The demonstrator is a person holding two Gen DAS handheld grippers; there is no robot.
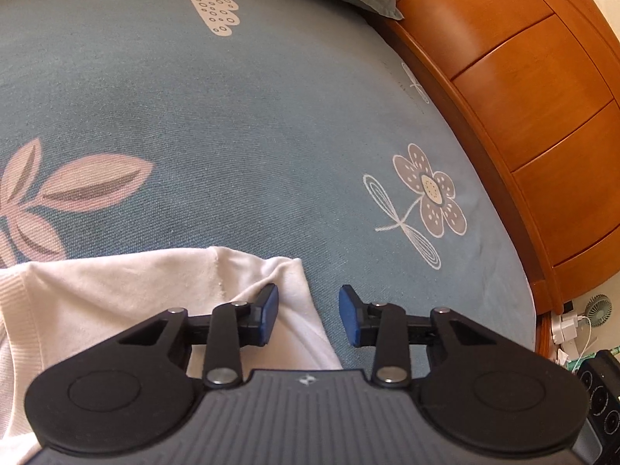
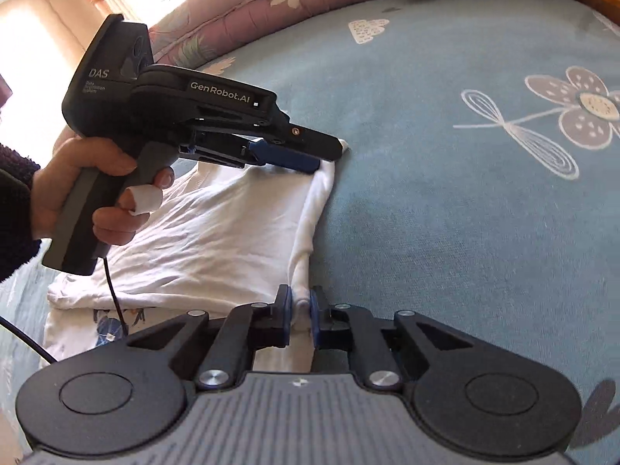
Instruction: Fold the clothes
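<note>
A white garment (image 2: 217,232) is lying partly folded on the blue patterned bedsheet (image 2: 445,201). The right gripper (image 2: 300,306) is pinching its bunched edge tightly. The left gripper (image 1: 309,316) is hovering over the far corner, fingers (image 1: 270,304) narrowly parted, straddling the cloth without pressing it.

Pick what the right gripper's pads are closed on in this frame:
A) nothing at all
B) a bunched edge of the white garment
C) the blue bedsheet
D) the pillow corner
B: in the right wrist view the right gripper has its blue pads pinched on a bunched edge of the white garment.
</note>
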